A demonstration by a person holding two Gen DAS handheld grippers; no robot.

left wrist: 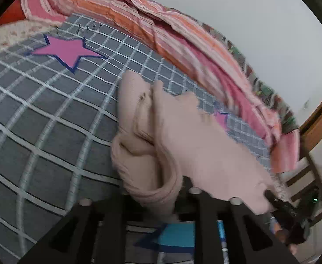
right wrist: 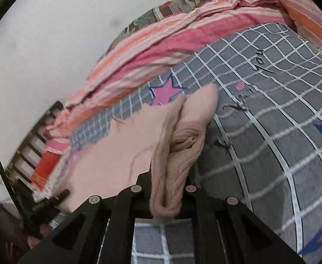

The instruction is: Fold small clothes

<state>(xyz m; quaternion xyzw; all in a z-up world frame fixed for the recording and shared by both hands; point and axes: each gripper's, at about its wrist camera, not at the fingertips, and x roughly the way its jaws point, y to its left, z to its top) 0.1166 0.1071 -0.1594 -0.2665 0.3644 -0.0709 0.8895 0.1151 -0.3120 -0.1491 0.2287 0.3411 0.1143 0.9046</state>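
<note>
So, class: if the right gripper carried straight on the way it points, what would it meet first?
The right gripper is shut on the beige garment. Beyond that, probably the grey checked bedsheet, then the striped blanket; depth is unclear.

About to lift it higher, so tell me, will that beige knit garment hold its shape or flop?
Probably flops: the beige knit garment already bunches into soft rolls at the right claw. It looks light, draping loosely from the left claw. Its ribbed knit likely grips rather than slips.

You are looking over a bed (left wrist: 40,114) with a grey white-checked cover printed with pink stars. A striped pink-and-orange blanket (left wrist: 161,30) lies bunched along its far side against a plain pale wall (left wrist: 249,17).
</note>
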